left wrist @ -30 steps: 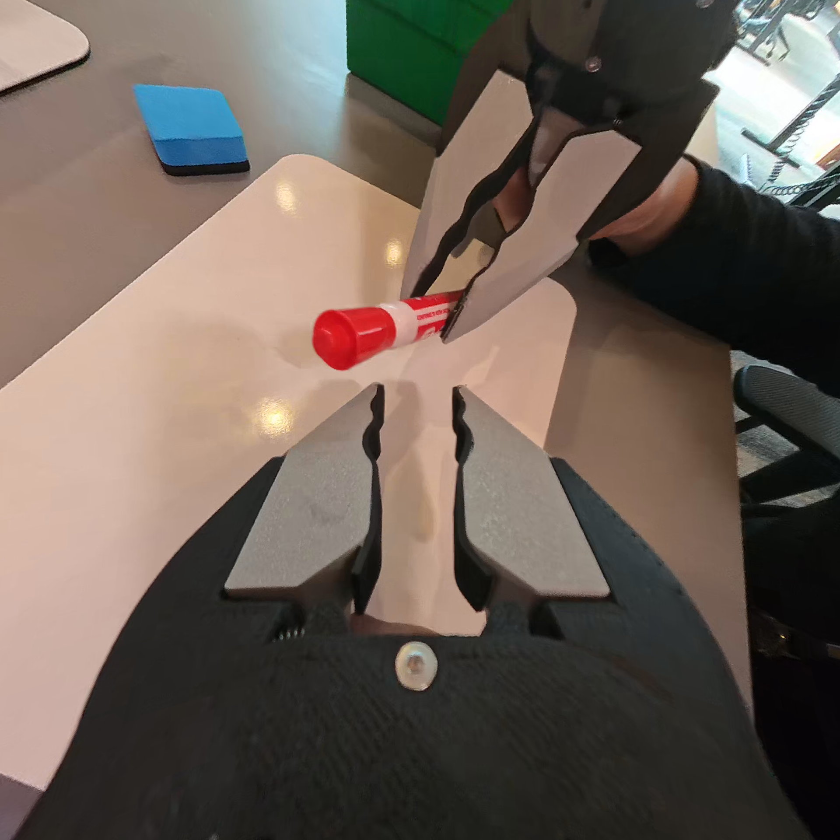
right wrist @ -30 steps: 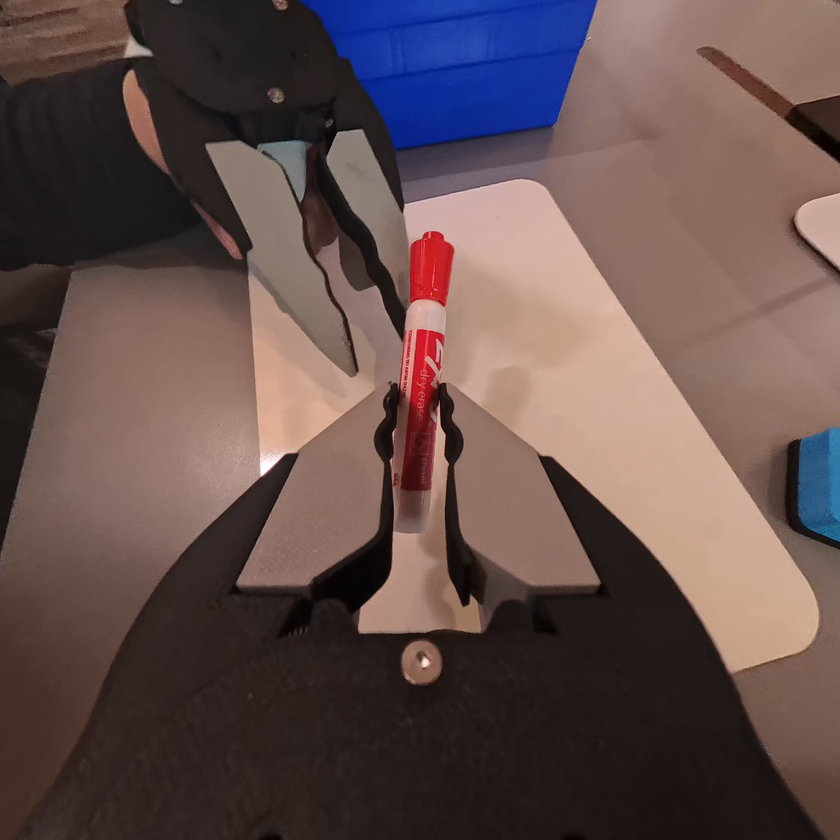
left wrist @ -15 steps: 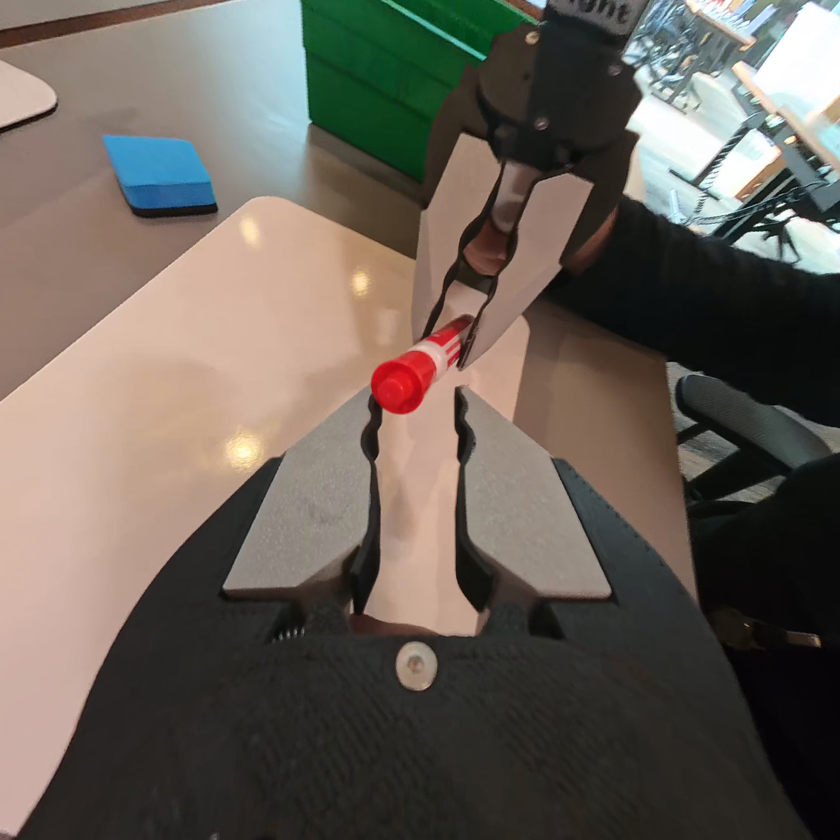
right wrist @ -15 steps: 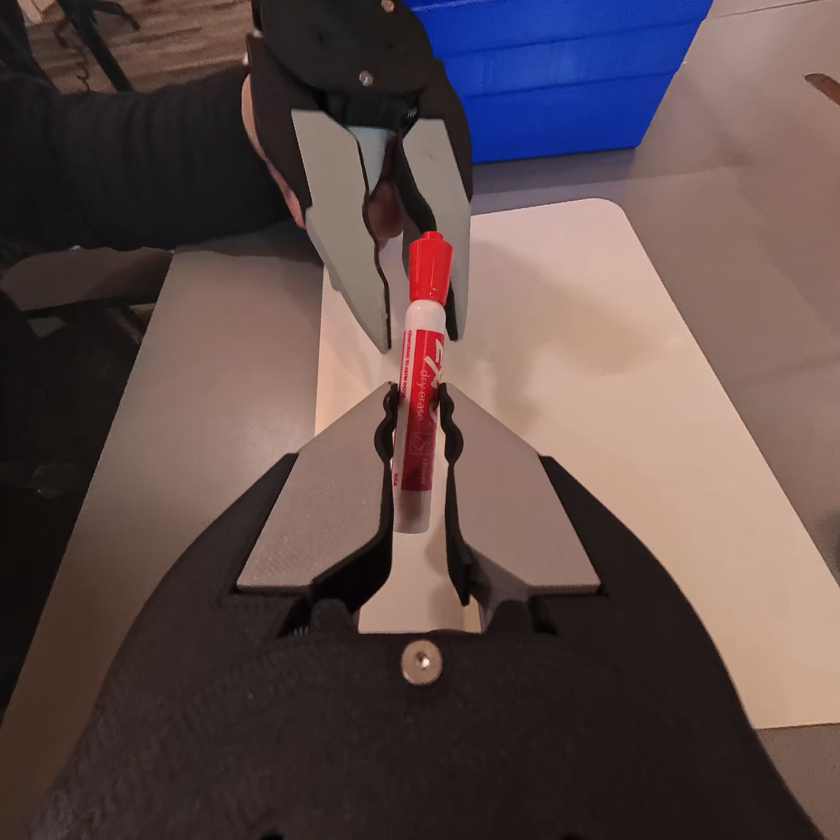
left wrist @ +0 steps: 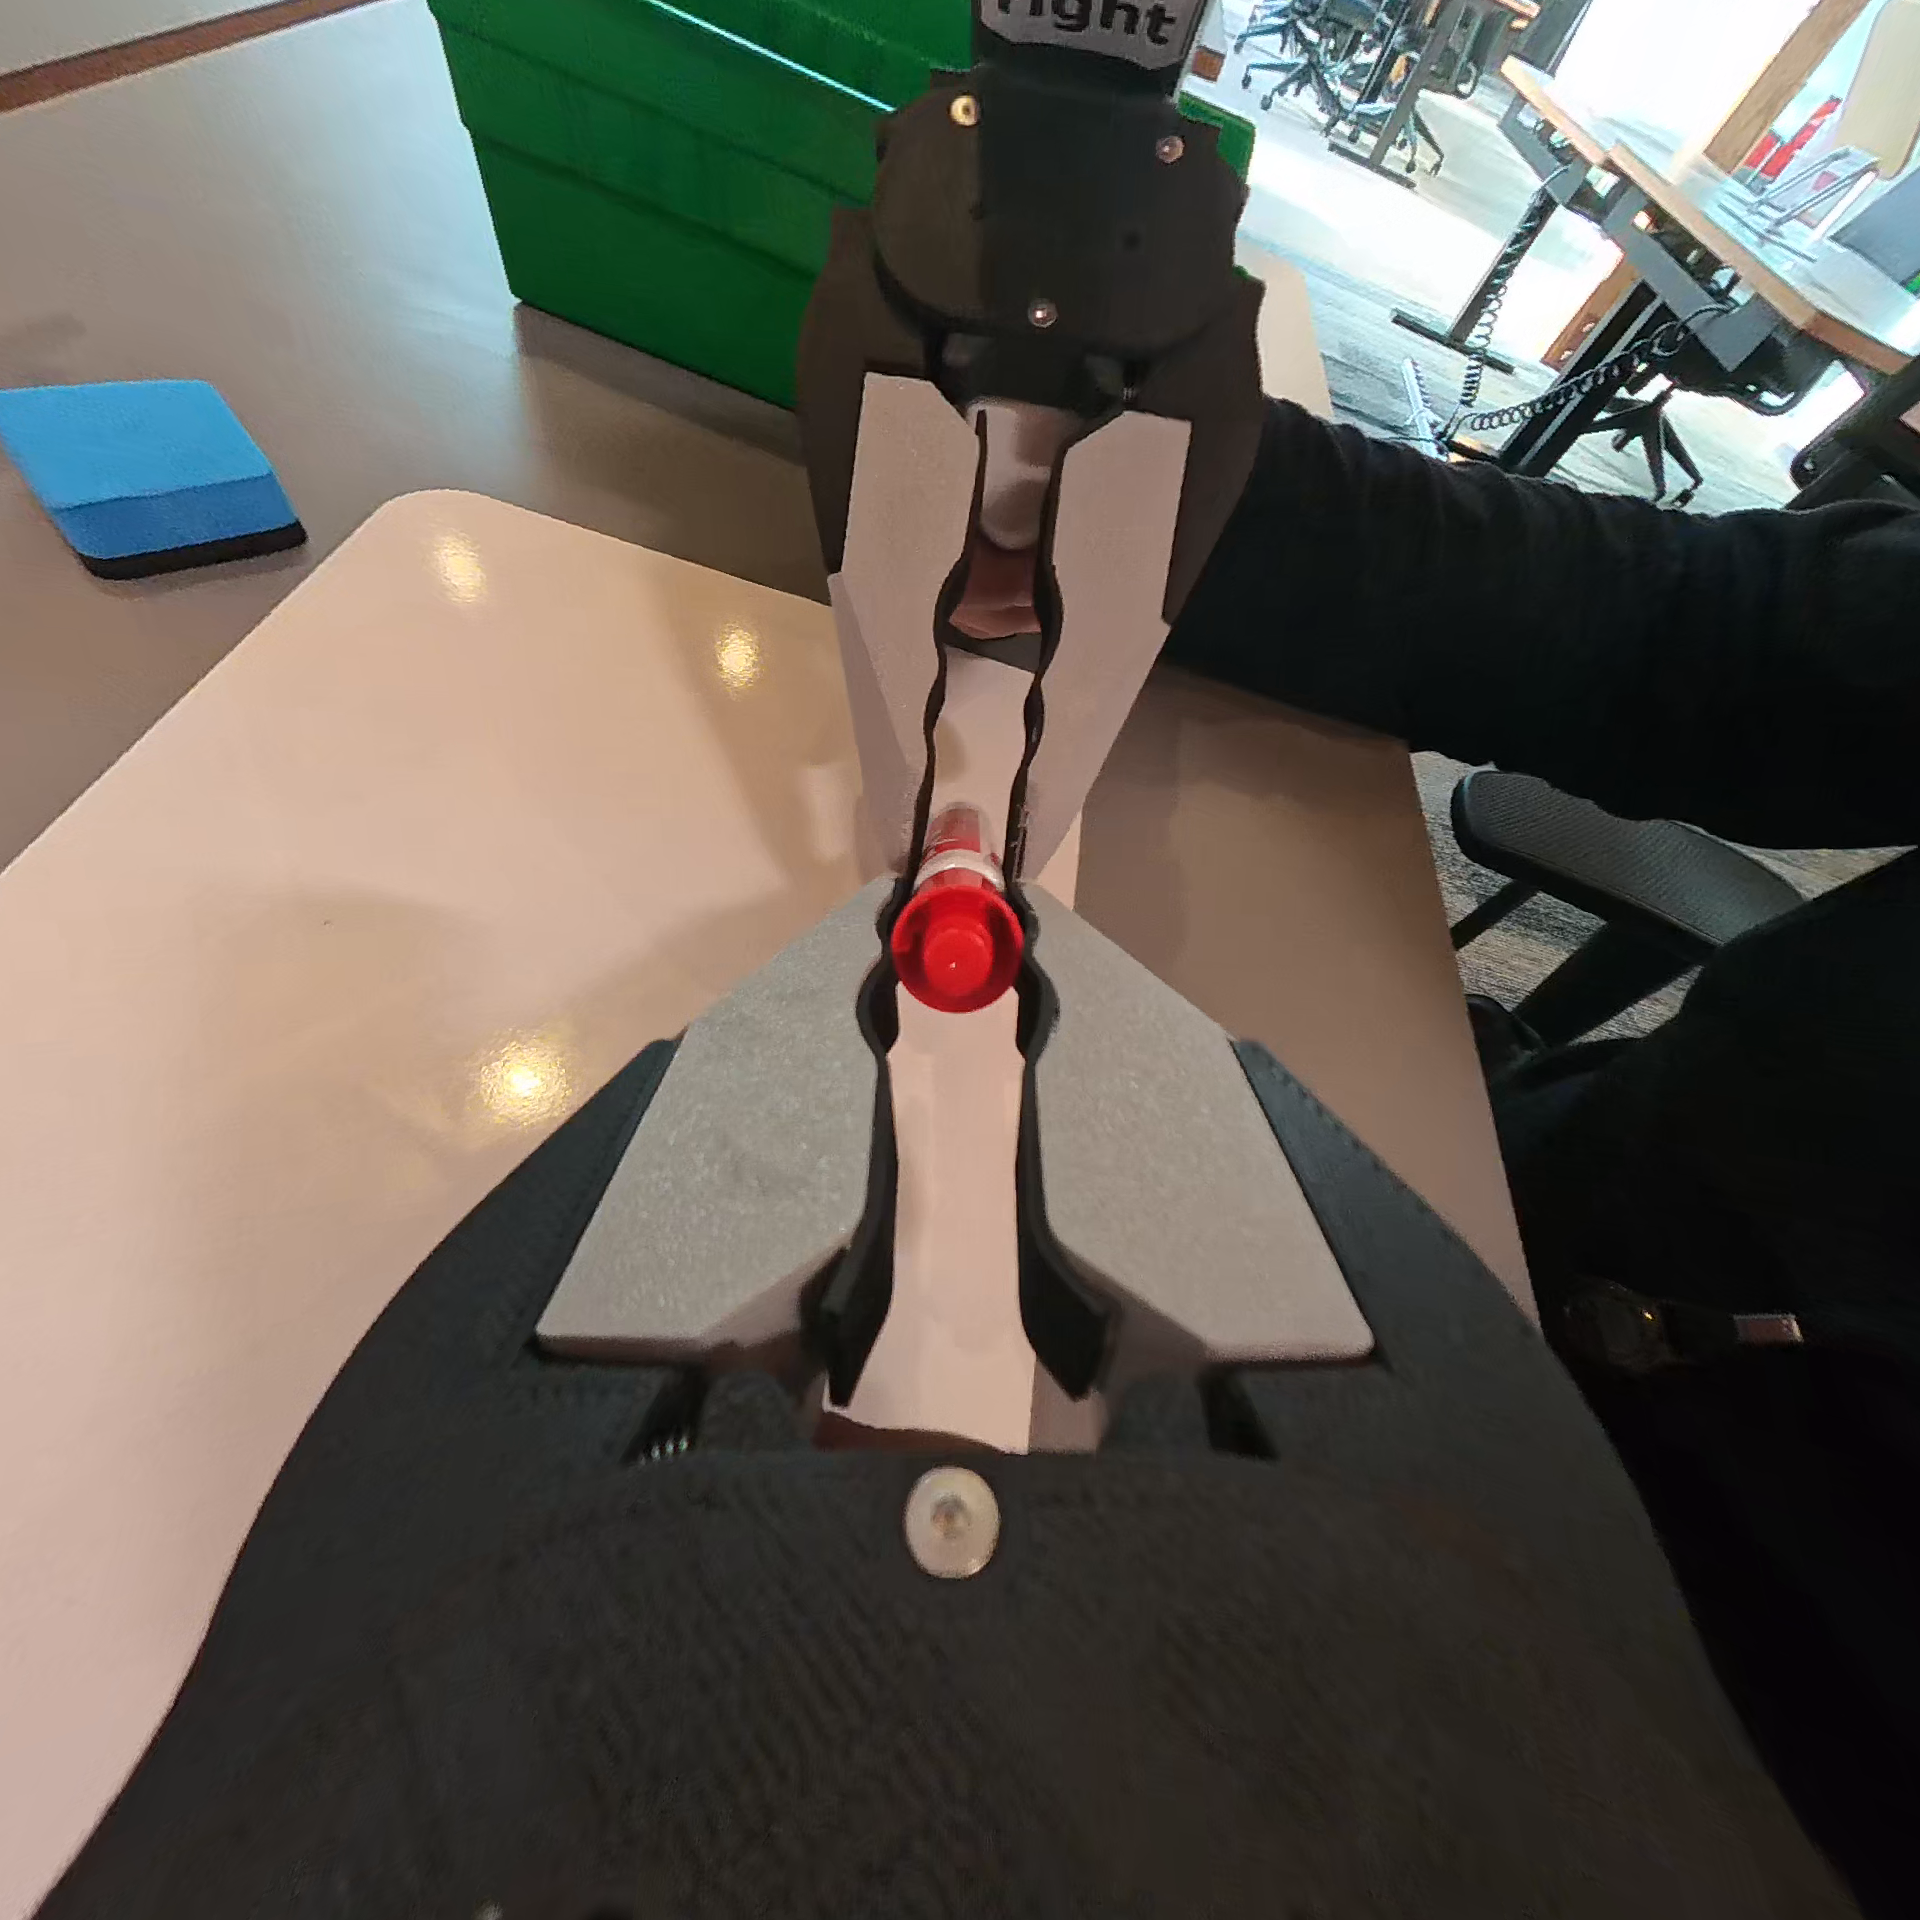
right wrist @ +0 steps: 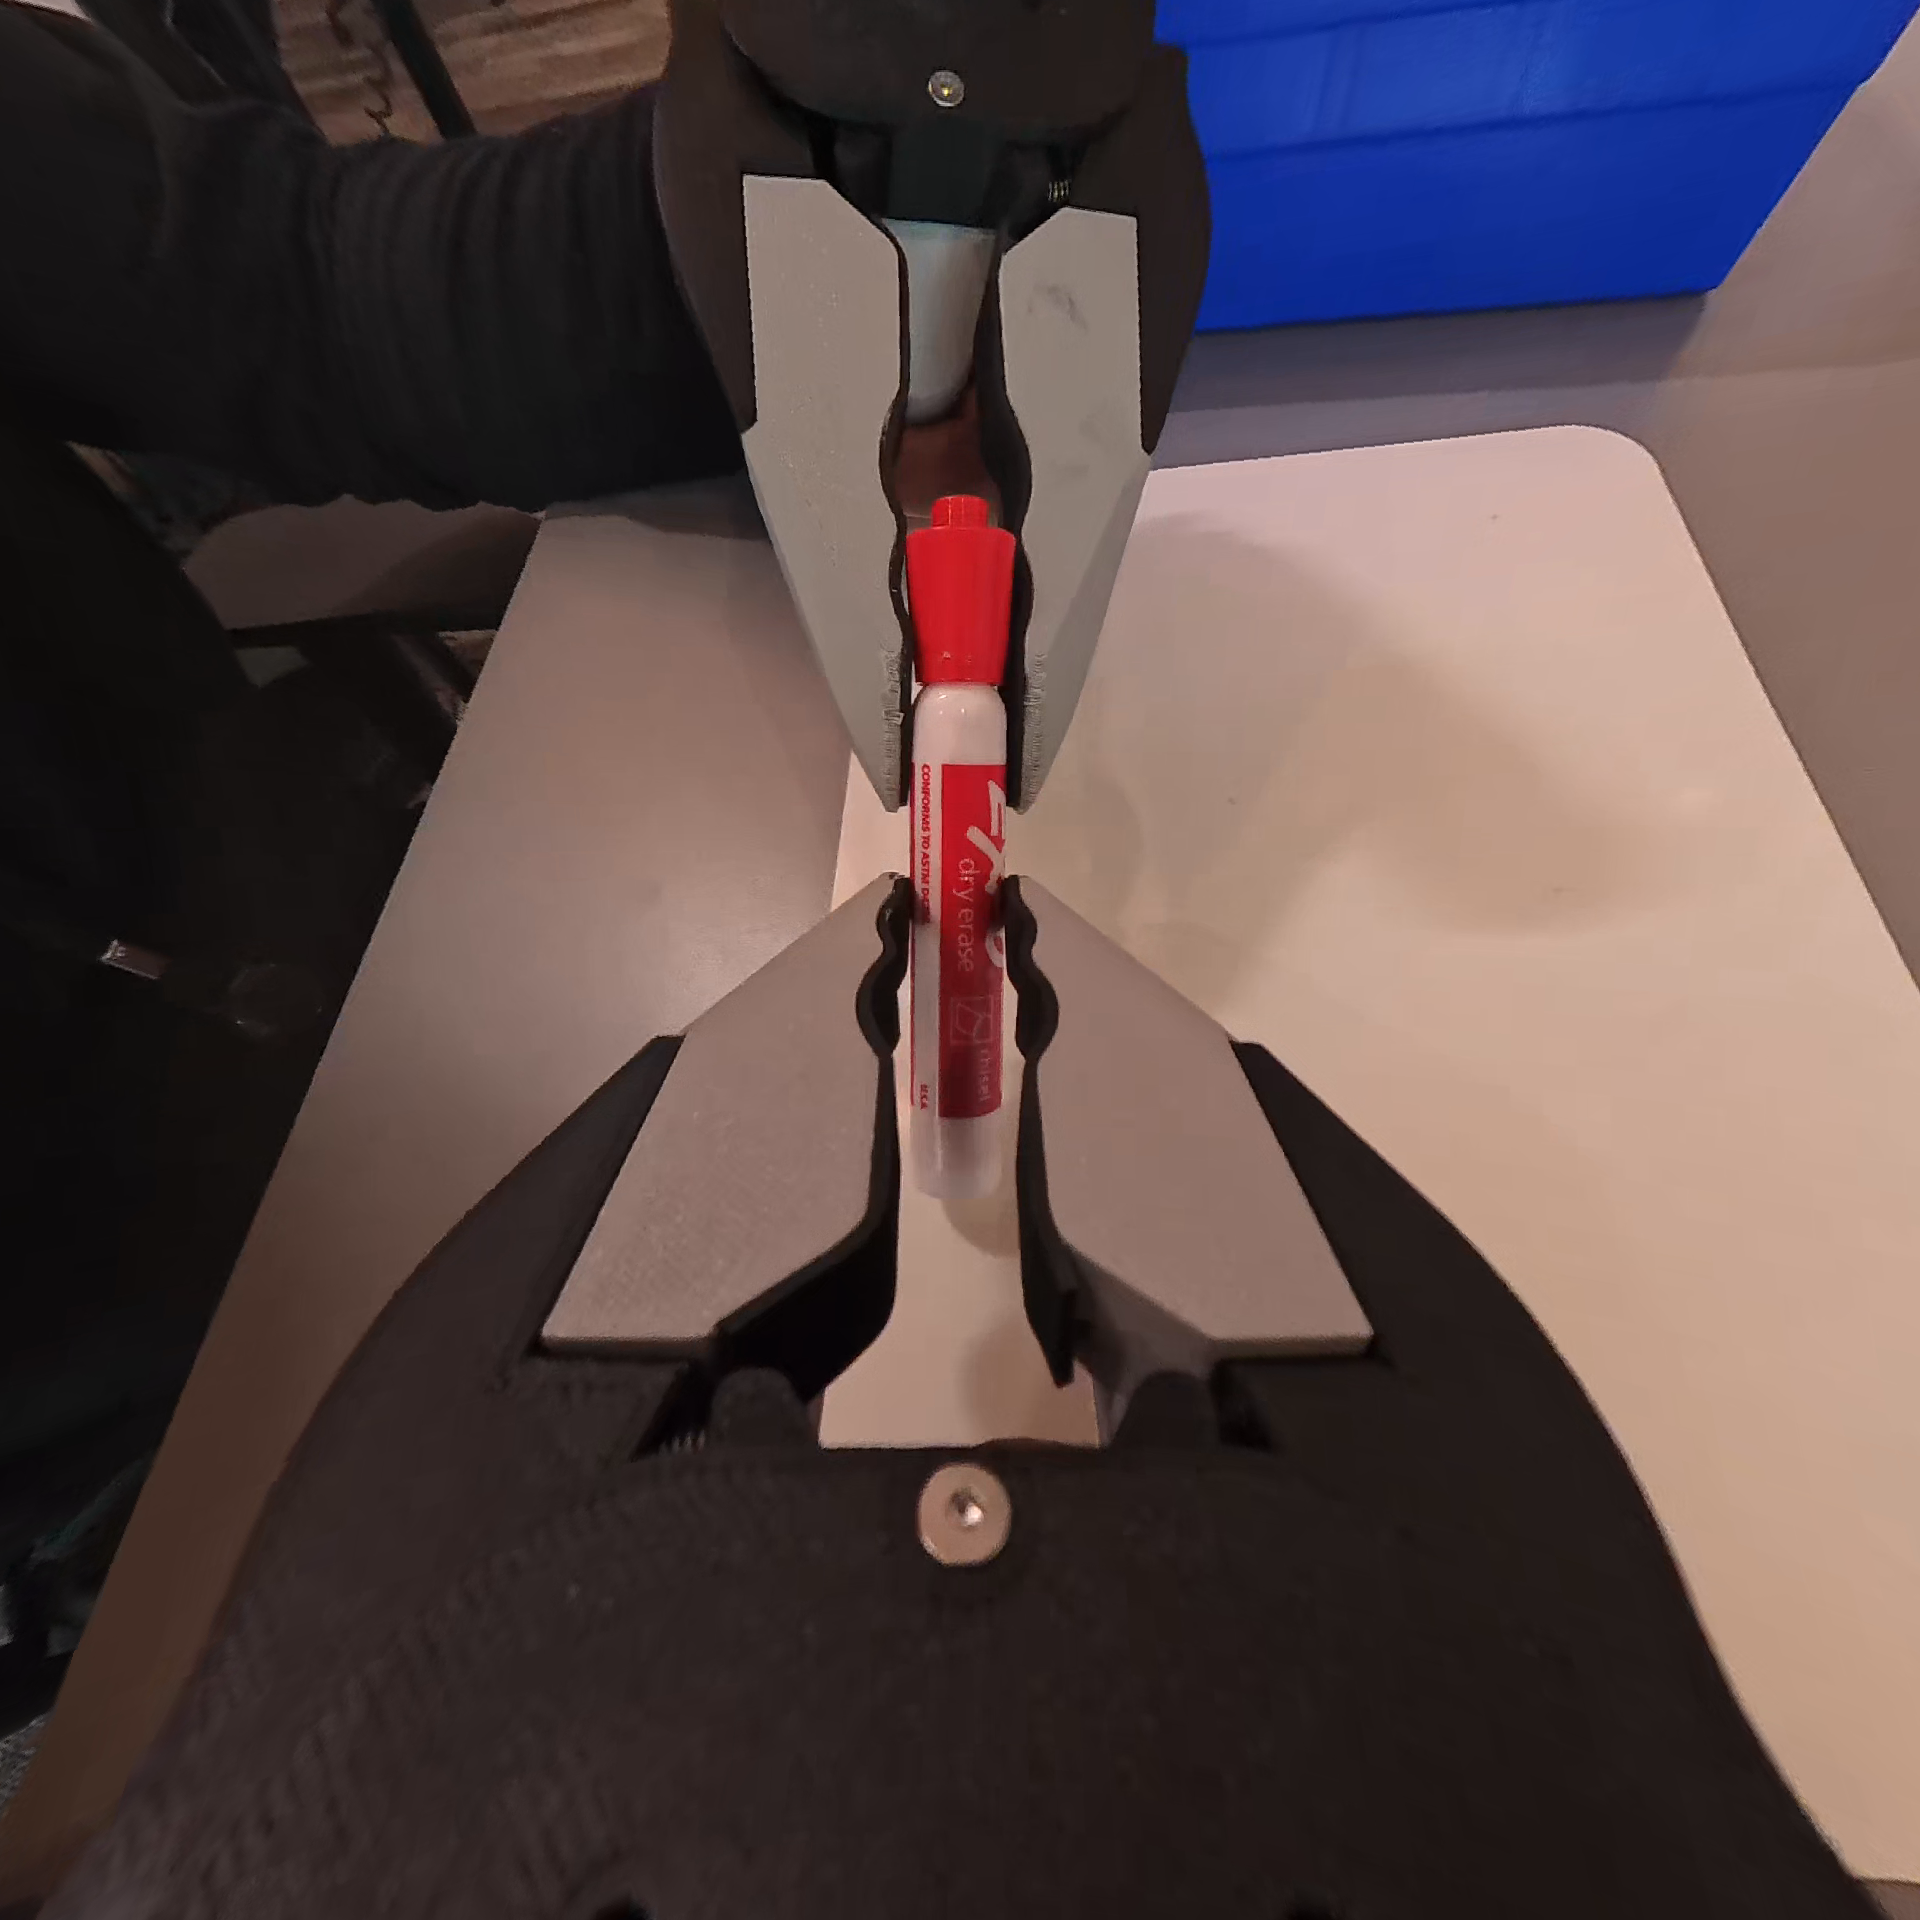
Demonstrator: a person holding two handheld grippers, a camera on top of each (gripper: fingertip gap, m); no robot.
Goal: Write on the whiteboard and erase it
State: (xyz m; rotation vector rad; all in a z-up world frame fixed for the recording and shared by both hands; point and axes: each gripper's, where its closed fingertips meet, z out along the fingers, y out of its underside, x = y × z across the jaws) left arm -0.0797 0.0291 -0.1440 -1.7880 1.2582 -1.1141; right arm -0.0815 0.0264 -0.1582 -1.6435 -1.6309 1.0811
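At frame centre, the right gripper [right wrist: 958, 899] pinches the marker [right wrist: 956, 914] barrel above the whiteboard [right wrist: 1455, 831], its long axis pointing straight at the left gripper [left wrist: 956, 914], whose fingers flank the red cap [left wrist: 954, 956], seemingly touching; the eraser [left wrist: 140, 473] lies upper left.

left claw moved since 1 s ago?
Yes. The left claw closed in from the whiteboard's left edge onto the marker's red cap, now straddling it.
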